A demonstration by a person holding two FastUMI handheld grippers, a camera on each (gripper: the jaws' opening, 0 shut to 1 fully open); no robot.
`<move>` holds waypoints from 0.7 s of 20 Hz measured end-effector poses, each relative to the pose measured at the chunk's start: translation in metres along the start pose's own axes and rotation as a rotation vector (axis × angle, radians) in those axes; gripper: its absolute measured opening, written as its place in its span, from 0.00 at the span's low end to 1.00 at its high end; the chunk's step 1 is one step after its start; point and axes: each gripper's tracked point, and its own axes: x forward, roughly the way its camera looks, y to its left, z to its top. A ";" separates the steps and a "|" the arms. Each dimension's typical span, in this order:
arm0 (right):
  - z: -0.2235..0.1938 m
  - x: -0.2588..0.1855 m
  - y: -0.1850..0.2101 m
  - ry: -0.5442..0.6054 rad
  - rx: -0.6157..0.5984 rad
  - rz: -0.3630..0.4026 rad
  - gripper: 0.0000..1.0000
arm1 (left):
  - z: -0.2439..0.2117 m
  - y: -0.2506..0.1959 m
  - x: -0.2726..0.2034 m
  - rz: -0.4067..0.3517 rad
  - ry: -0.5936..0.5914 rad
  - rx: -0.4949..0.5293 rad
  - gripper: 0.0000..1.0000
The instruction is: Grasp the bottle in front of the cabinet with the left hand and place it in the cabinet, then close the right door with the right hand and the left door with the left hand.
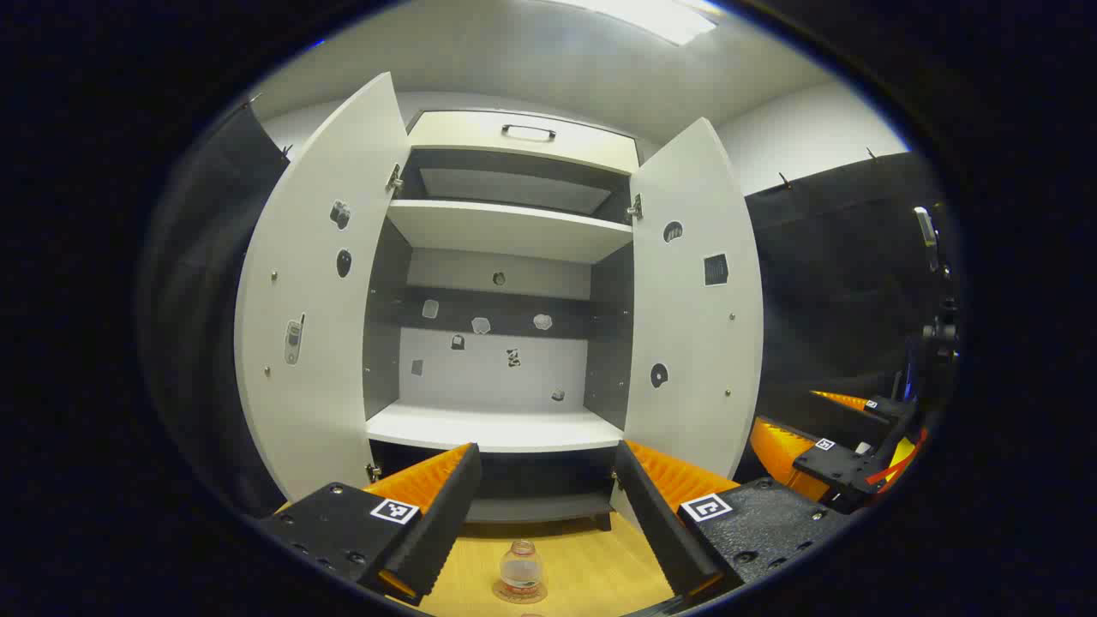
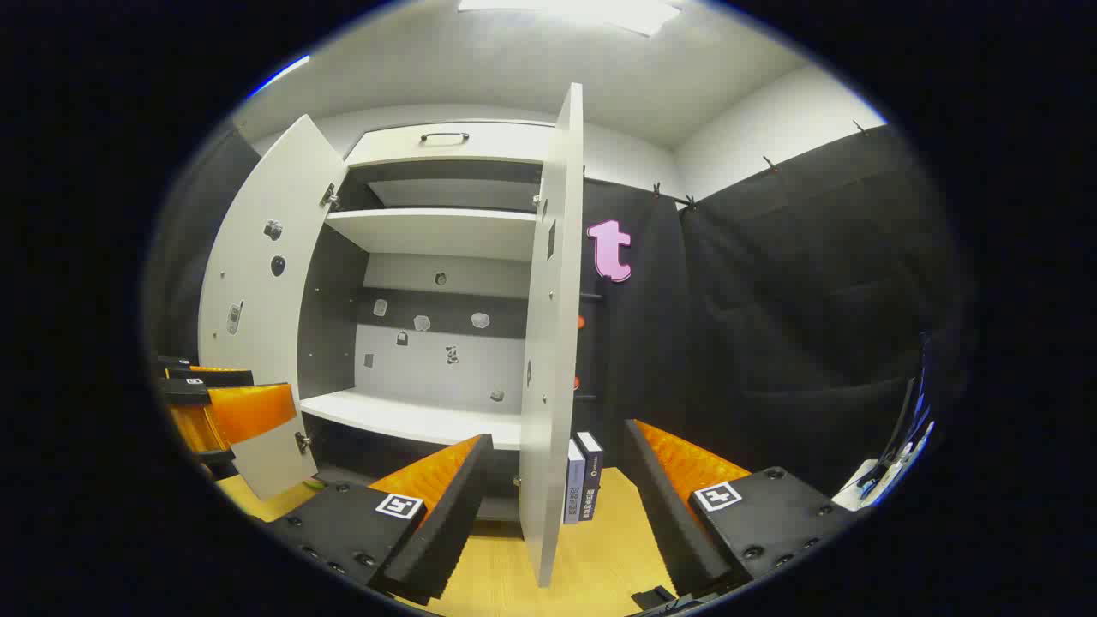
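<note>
Reaching for the bottle (image 1: 520,572) — first step, nothing grasped.
Left gripper (image 1: 542,501) gaped above it before the cabinet (image 1: 501,428); next, descend. Right gripper (image 2: 557,493) gaped near the right door (image 2: 548,343).

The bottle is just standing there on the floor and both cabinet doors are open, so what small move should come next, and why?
Probably lower the left gripper toward the bottle, jaws kept open. In the left gripper view the bottle stands upright on the wooden floor in front of the cabinet, below and between the open jaws, untouched. The lower shelf looks bare, and the doors should wait until the bottle is inside.
</note>
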 end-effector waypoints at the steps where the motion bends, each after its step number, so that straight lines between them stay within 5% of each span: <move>1: -0.003 0.001 0.000 0.010 0.006 0.000 0.90 | -0.002 0.001 0.000 0.001 0.004 -0.001 0.96; 4: -0.008 0.001 -0.002 0.034 0.007 -0.006 0.90 | -0.004 0.004 -0.001 0.014 0.017 0.002 0.96; 5: -0.009 0.001 -0.002 0.039 0.003 -0.006 0.99 | -0.004 0.003 -0.001 0.015 0.017 -0.004 0.96; 14: -0.013 0.008 -0.002 0.053 0.020 -0.012 0.99 | -0.007 0.014 0.002 0.053 0.025 0.002 0.96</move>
